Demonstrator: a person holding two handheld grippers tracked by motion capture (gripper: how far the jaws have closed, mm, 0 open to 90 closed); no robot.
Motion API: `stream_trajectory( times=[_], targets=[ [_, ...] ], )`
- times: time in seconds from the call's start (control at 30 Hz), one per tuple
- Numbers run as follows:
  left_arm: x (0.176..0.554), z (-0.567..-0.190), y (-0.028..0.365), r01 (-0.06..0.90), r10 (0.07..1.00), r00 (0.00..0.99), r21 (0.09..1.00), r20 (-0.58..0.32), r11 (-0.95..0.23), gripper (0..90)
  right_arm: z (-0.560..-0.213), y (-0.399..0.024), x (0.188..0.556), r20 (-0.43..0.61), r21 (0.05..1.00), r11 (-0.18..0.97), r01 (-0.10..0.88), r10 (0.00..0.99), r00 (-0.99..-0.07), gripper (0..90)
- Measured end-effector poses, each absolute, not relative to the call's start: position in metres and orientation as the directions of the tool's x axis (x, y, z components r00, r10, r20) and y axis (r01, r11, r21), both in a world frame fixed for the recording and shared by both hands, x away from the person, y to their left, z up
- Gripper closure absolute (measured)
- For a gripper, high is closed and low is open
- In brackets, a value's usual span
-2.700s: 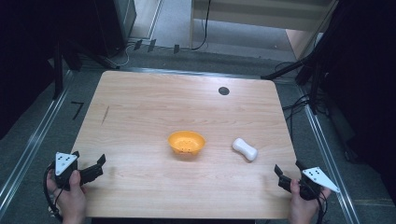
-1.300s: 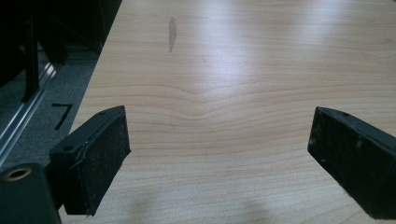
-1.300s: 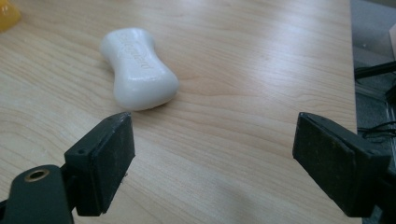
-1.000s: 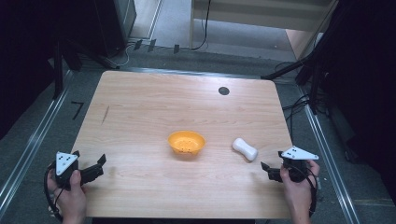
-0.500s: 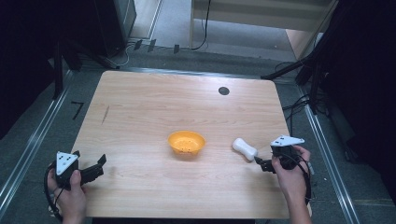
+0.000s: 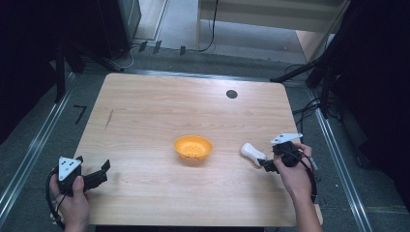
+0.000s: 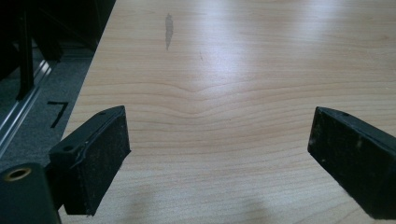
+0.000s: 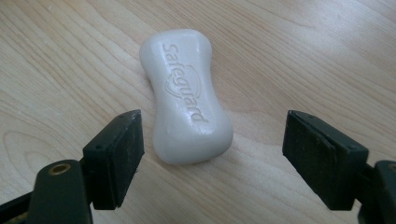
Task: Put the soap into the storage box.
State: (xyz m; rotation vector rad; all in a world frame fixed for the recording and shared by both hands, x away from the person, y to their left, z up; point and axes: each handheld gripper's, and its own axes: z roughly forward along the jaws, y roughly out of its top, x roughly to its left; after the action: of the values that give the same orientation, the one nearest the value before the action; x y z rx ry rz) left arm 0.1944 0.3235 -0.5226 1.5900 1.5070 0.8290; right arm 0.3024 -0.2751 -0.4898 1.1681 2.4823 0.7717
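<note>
A white bar of soap [image 6: 252,152] [image 8: 187,95] lies flat on the wooden table, right of an orange bowl [image 6: 193,148]. My right gripper [image 6: 267,166] [image 8: 210,161] has come up to its near end. Its jaws have just been closing and stand open, one on each side of the soap's near end; a gap remains on the right, and on the left I cannot tell whether the pad touches. My left gripper [image 6: 100,175] [image 7: 215,158] rests open at the table's front left corner, over bare wood.
The wooden table [image 6: 159,116] has a dark round hole [image 6: 231,94] near its far right and a dark smear [image 7: 168,28] on the left. Metal rails and cables run along the floor on both sides.
My right gripper has moved left from the table's right edge up to the soap. The left gripper, the bowl and the soap have kept still.
</note>
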Motion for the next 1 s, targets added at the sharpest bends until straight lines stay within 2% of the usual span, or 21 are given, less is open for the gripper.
stream_trajectory(
  times=[0.4,0.9,1.0],
  targets=[
    [0.195,-0.522,0.324,0.490,0.995,0.081,0.872,-0.057,0.010,6.2,-0.489,-0.262,0.313,-0.028,0.549,0.551,0.629,0.764,-0.645,22.3],
    [0.195,-0.523,0.325,0.491,0.995,0.083,0.871,-0.062,0.013,6.2,-0.495,-0.242,0.331,-0.026,0.449,0.624,0.640,0.725,-0.689,23.9],
    [0.195,-0.523,0.325,0.490,0.994,0.083,0.871,-0.065,0.016,6.2,-0.496,-0.238,0.335,-0.018,0.441,0.624,0.645,0.724,-0.689,28.2]
  ],
)
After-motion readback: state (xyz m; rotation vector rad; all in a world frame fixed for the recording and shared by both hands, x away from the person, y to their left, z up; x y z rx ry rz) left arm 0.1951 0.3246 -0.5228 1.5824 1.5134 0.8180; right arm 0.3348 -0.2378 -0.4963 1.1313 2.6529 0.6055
